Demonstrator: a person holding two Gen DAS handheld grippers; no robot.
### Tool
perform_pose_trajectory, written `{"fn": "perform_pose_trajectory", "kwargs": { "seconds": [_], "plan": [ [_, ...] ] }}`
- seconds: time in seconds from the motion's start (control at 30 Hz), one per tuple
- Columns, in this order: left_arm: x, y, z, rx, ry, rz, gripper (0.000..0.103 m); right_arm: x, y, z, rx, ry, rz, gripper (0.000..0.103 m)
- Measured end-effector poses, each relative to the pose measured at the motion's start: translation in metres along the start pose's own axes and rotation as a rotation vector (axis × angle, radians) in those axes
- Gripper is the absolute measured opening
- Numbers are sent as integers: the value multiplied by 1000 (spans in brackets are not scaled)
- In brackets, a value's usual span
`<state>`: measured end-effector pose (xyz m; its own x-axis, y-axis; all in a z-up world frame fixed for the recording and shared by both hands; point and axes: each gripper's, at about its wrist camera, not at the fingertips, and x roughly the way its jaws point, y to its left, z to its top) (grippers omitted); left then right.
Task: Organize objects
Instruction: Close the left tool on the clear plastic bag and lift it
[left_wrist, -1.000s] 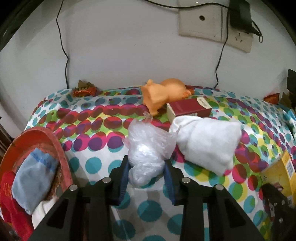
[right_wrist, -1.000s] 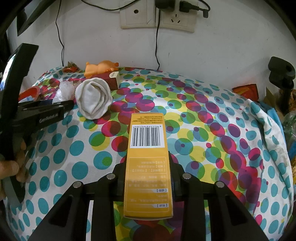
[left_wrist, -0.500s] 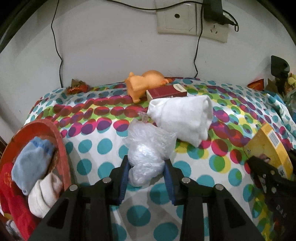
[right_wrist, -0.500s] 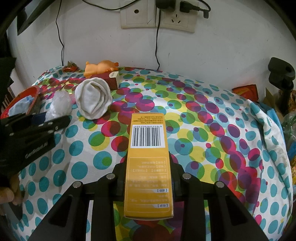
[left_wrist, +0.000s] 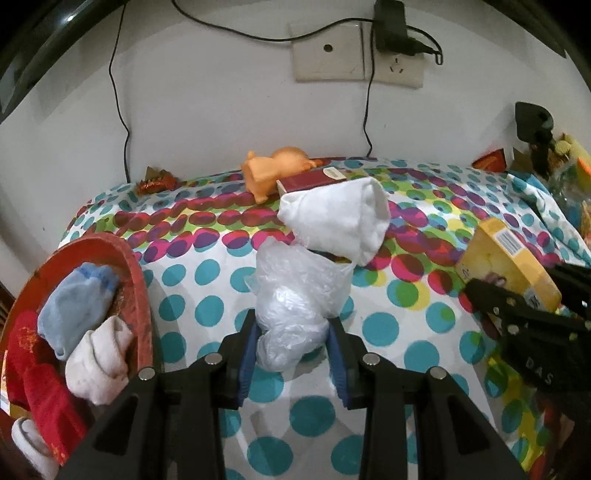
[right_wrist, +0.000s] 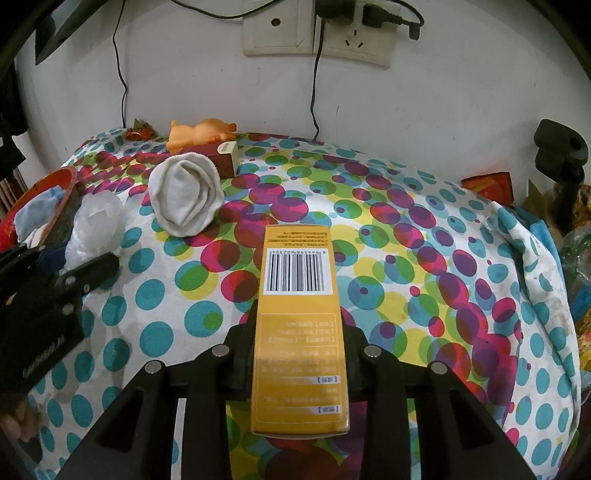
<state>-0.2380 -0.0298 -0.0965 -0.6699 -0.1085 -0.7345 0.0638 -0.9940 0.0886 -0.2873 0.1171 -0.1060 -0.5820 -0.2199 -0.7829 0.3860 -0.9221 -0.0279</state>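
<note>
Left gripper is clenched on a crumpled plastic bag, its blue-padded fingers pressed against the bag's lower end, while the right gripper is clamped around a yellow box that juts forward with its barcode facing up. Only the left wrist view looks down into the red basket at nine o'clock, where a pale blue sock, a white sock and a red cloth lie heaped; the right wrist view catches just the basket's rim at its far left. The right view in turn shows the broad spread of polka-dot cloth out toward three o'clock. Both views show a rolled white sock just past the bag at twelve o'clock, with a dark red box and an orange toy behind it near the wall. Wall sockets with black cables plugged in hang above the covered surface.
</note>
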Motion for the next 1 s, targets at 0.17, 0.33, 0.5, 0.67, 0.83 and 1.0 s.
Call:
{"fn": "perform_pose_trajectory", "kwargs": {
  "seconds": [0.17, 0.33, 0.5, 0.67, 0.83, 1.0],
  "plan": [
    [-4, 1, -7, -14, 15, -7, 35, -1, 2, -1, -18, -3, -20, 31],
    [-9, 5, -14, -34, 17, -12, 35, -3, 2, -1, -26, -4, -29, 31],
    [-16, 0, -25, 3, 33, -18, 35, -3, 2, -2, -25, -4, -27, 31],
    [-29, 4, -35, 16, 59, -75, 35, -3, 0, -2, -23, -4, -25, 31],
    [-51, 16, -38, 11, 56, -99, 35, -4, -2, -2, -22, -3, -24, 31],
    [-70, 37, -36, -10, 63, -120, 35, -3, 3, -1, -38, -5, -45, 31]
  ]
}}
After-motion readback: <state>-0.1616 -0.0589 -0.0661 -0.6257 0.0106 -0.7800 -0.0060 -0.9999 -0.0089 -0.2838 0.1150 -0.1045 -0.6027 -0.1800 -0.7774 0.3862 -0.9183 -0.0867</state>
